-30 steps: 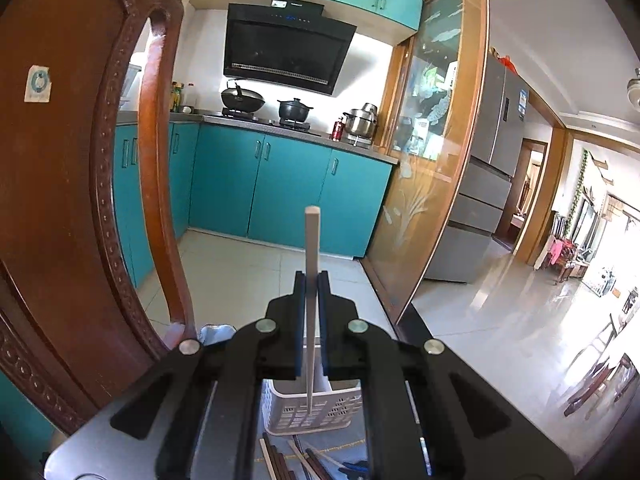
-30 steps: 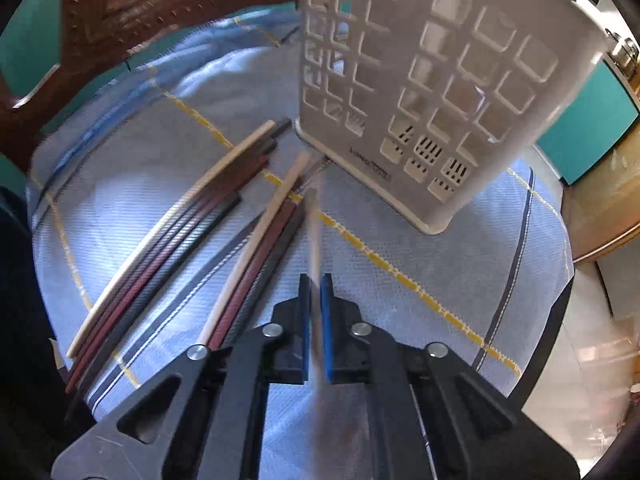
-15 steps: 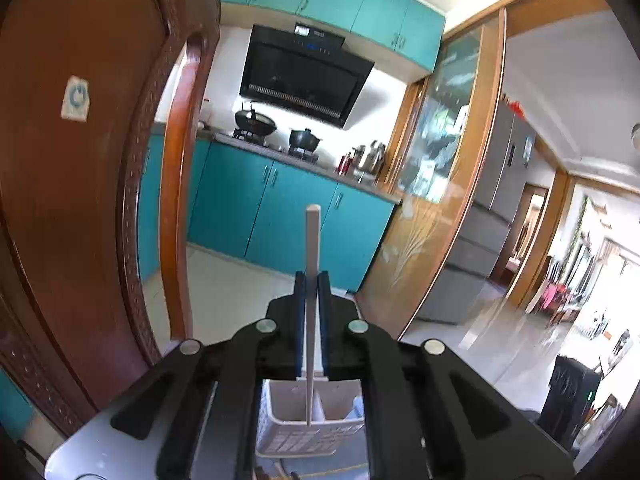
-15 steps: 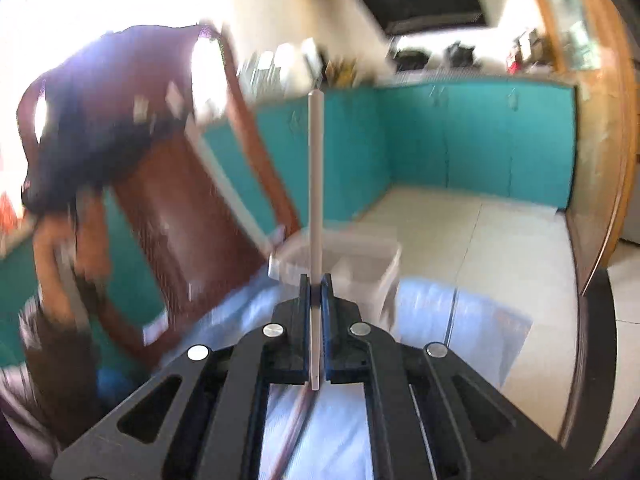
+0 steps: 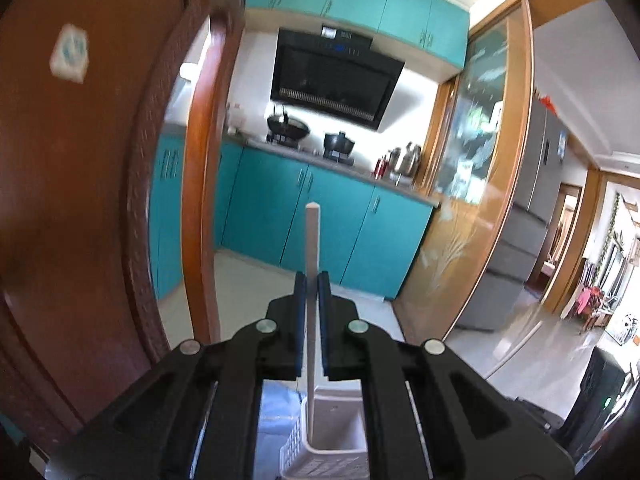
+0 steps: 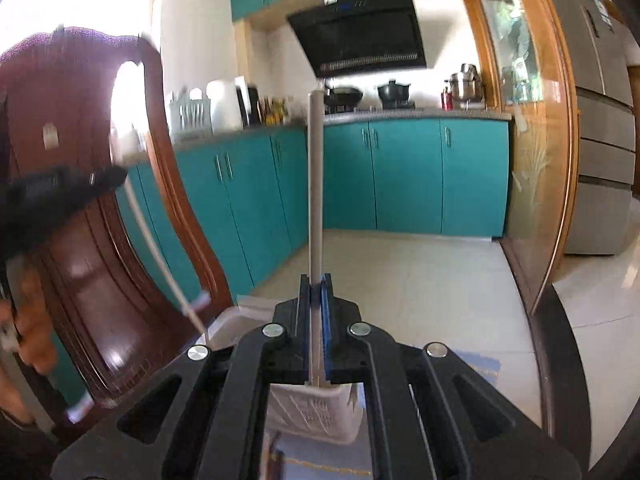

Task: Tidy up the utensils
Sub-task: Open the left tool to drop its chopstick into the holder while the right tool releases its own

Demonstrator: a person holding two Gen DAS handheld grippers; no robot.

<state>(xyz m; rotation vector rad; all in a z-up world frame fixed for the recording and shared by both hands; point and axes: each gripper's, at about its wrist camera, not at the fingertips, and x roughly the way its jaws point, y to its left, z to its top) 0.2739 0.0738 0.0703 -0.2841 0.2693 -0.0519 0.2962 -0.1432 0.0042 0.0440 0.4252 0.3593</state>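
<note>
Both wrist views sit close above the white basket (image 5: 332, 440) (image 6: 312, 416) at 6 o'clock, looking out level across the kitchen. Both share the teal cabinets (image 5: 340, 232) (image 6: 404, 172) and hood (image 5: 336, 80) (image 6: 360, 32) toward 12 o'clock, chair back (image 5: 80, 184) (image 6: 76, 208) at 9; the right view also catches the left gripper (image 6: 60, 192).

Pale cream chopstick (image 5: 312, 264), white lattice basket (image 5: 332, 448), teal cabinets (image 6: 404, 176), black hood (image 5: 334, 80).

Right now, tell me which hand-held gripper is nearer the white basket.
Right, probably. The right hand-held gripper hangs just above the basket; left hand-held gripper sits higher, its chopstick reaching into it.
</note>
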